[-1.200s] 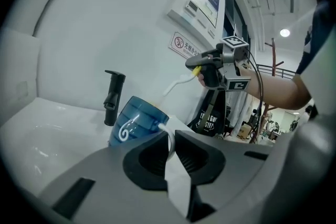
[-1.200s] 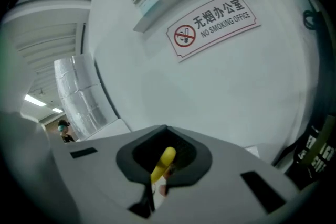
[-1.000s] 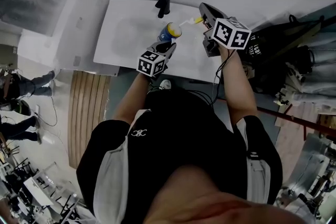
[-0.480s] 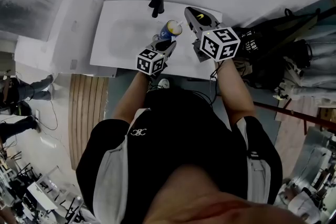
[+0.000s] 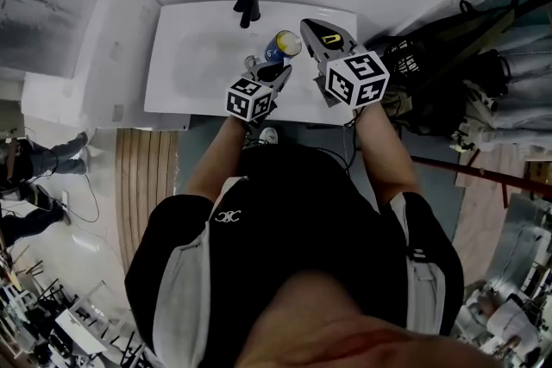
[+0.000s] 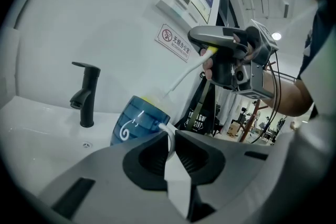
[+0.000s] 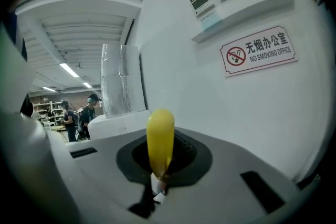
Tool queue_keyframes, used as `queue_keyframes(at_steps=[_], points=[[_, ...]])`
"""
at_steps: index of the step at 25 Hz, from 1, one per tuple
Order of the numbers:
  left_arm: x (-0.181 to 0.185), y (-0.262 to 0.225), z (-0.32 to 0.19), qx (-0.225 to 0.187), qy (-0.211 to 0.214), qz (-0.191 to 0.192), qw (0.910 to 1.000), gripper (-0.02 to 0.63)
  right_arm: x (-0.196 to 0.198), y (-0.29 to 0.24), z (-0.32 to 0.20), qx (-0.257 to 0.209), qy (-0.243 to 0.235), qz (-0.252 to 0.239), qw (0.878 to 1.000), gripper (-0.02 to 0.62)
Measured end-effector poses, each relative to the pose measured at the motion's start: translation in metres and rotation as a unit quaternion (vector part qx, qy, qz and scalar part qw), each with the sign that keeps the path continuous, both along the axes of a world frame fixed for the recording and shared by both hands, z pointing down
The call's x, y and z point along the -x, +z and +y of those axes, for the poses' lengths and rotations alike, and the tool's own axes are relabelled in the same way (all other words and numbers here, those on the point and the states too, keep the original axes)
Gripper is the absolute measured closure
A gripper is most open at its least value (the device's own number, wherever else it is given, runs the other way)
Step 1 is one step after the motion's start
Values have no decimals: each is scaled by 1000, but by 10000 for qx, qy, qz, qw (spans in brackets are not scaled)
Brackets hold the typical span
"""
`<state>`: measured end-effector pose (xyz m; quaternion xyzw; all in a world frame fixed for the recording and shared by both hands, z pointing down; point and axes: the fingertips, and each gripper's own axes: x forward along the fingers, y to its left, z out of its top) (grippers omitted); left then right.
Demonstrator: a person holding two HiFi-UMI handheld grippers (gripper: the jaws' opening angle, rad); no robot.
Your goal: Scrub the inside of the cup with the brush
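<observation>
1. Plainly, one person [image 5: 293, 254] in a black top stands at the basin, with both forearms reaching forward.
2. One white washbasin [image 5: 198, 65] is set against the wall. Its bowl lies below and to the left of both tools.
3. There are two grippers, each carrying one cube with square markers.
   - The left gripper [image 5: 274, 75] has its jaws drawn in to a narrow gap. In the left gripper view [image 6: 172, 147] they pinch the cup's thin white handle between the ribbed pads.
   - The right gripper [image 5: 321, 39] sits just to the right of the cup and higher. In the right gripper view [image 7: 160, 162] its jaws are closed on the brush's yellow handle end, which stands up between them.
4. One no-smoking sign [image 7: 258, 51] is fixed to the wall above the basin.
5. One black tap [image 5: 247, 4] stands upright at the back edge of the basin, left of the cup.
6. One blue cup [image 6: 137, 122] with a white swirl mark is held over the basin, between the tap and the right gripper. It hangs from the left gripper by its handle. From the head view [image 5: 285, 45] its open mouth faces upward.
7. One brush [image 6: 184, 76] is in use. Its thin white shaft slants down from the right gripper to the cup's mouth, and a trace of yellow shows at the rim. The bristle end cannot be made out.
</observation>
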<state>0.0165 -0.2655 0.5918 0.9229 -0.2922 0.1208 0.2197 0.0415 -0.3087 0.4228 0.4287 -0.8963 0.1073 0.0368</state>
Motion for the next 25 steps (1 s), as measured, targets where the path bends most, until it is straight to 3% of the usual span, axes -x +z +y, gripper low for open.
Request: queue_keyframes(at_steps=[13,25], points=[[-24,0,1,3,258,23,9997,555,-81,-51,17,-316,1068,-607,9919,595],[-8,-5,-13,4,-112,43,9999,555,-144,-77,31,-573,2048,-891,9731,595]])
